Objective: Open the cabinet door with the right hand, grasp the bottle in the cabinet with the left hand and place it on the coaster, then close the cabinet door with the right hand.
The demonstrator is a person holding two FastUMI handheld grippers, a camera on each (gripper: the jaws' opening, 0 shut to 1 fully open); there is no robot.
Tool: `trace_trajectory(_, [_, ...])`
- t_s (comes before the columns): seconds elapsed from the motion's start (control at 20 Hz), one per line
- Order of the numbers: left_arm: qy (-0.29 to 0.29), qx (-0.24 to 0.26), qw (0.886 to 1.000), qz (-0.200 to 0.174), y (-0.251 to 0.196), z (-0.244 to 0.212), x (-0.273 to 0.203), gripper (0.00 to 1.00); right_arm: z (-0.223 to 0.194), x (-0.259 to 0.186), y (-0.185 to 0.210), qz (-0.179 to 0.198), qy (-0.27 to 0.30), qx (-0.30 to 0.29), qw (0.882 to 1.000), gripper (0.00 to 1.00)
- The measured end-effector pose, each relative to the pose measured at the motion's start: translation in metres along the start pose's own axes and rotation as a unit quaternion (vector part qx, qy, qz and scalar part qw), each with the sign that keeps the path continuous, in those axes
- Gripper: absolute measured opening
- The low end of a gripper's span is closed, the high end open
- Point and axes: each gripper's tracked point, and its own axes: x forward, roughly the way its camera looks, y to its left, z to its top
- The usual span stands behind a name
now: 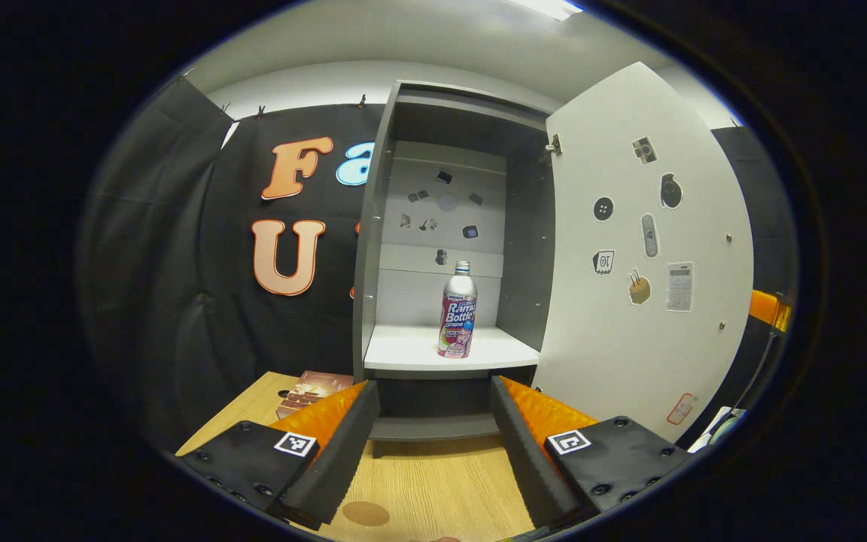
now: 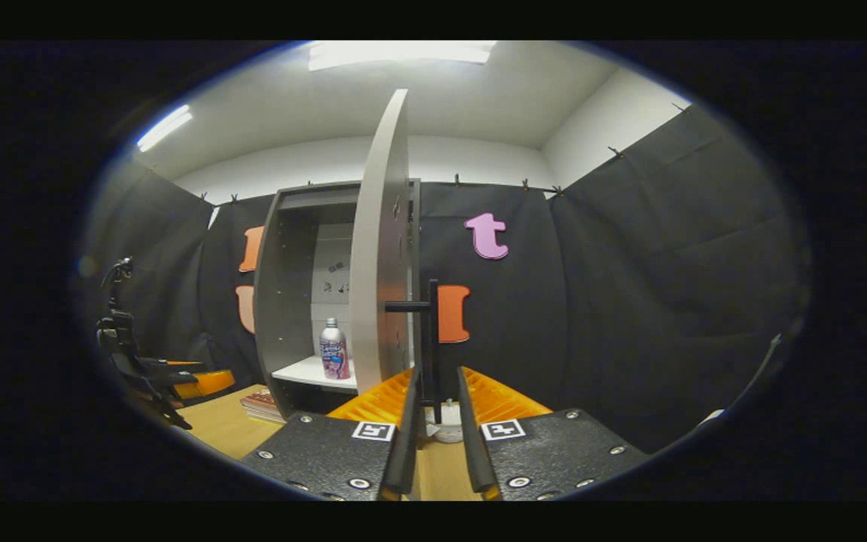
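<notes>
Behind the wooden tabletop (image 1: 433, 482), the right gripper (image 2: 433, 410) pinches the black bar handle (image 2: 432, 339), holding the grey cabinet's white door (image 1: 644, 248) open so the left gripper (image 1: 433, 406), jaws spread, can reach the capped silver bottle (image 1: 458, 310).

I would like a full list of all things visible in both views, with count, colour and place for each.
cabinet: one, grey, at the back of the table, door open
cabinet door: one, white with stickers, swung open to the right
door handle: one, black, on the door's outer face, between the right jaws
bottle: one, silver with a pink label, upright on the white shelf
book: one, brownish, on the table left of the cabinet
coaster: one, brown, round, on the table's near part
table: one, light wood
left gripper: one, jaws open, aimed at the bottle
right gripper: one, jaws narrow around the handle
</notes>
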Motion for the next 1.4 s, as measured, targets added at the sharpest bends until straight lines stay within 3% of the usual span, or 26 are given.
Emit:
trace_trajectory(0.35, [0.002,-0.023,1.0,0.004,0.003,-0.001,-0.011,0.96,-0.007,-0.039,0.018,0.005,0.02,-0.029,0.999,0.49])
trace_trajectory(0.55, [-0.001,-0.014,1.0,0.018,0.011,0.002,-0.011,0.96,-0.018,-0.045,0.061,0.05,0.025,-0.043,0.998,0.56])
trace_trajectory(0.8, [-0.01,-0.01,1.0,-0.002,0.011,0.004,0.006,0.96,-0.039,-0.022,0.119,0.069,0.028,-0.056,0.996,0.69])
trace_trajectory(1.05, [-0.008,-0.02,0.998,-0.055,0.015,0.004,0.048,0.96,-0.062,0.03,0.169,0.062,0.04,-0.048,0.996,0.84])
trace_trajectory(1.35, [-0.035,0.024,0.988,-0.147,0.024,0.018,0.119,0.96,-0.072,0.098,0.207,-0.001,0.033,-0.026,0.999,0.97])
trace_trajectory(1.4, [-0.042,0.034,0.986,-0.157,0.025,0.021,0.128,0.96,-0.076,0.106,0.212,-0.01,0.034,-0.024,0.999,0.94])
